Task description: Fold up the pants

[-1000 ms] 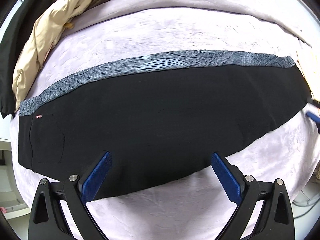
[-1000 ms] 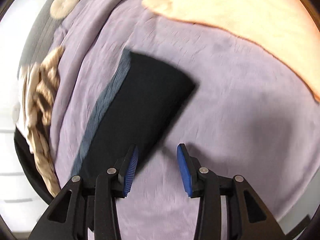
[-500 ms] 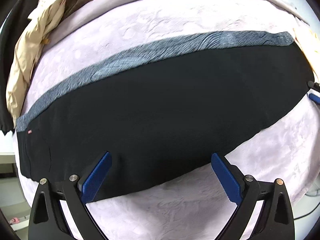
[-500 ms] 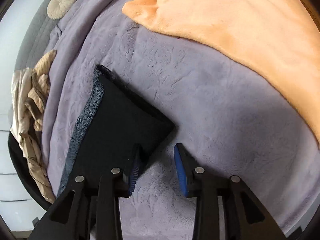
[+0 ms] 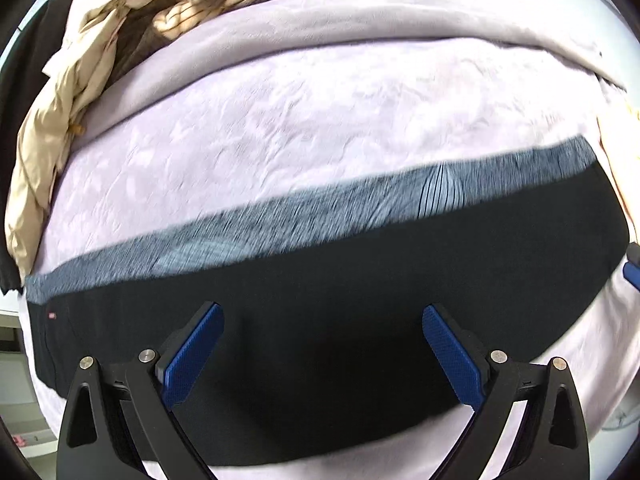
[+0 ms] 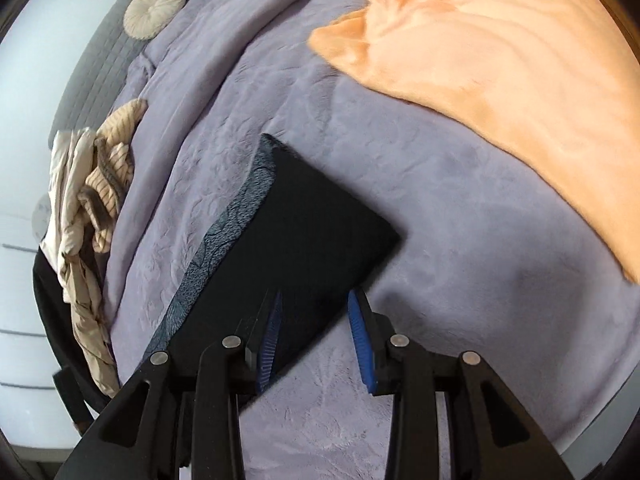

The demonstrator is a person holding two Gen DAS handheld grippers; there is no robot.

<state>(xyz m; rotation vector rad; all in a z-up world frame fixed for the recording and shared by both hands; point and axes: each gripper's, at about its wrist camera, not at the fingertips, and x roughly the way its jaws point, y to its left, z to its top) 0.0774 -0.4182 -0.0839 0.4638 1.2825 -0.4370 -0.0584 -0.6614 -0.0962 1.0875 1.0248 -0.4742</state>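
The black pants lie flat lengthwise on the lilac bed blanket, with a grey patterned stripe along their far edge. My left gripper is wide open and empty, low over the near half of the pants. In the right wrist view the pants' leg end lies ahead. My right gripper is open, its pads astride the near side edge of the leg close to the hem corner, not closed on it. The tip of the right gripper shows at the right edge of the left wrist view.
A heap of beige and striped clothes lies at the far left of the bed, also in the right wrist view. An orange blanket covers the bed's right side. A round cushion sits near the headboard.
My left gripper has moved forward over the pants, which now fill the gap between its fingers. My right gripper has closed in on the leg end and widened slightly around its edge.
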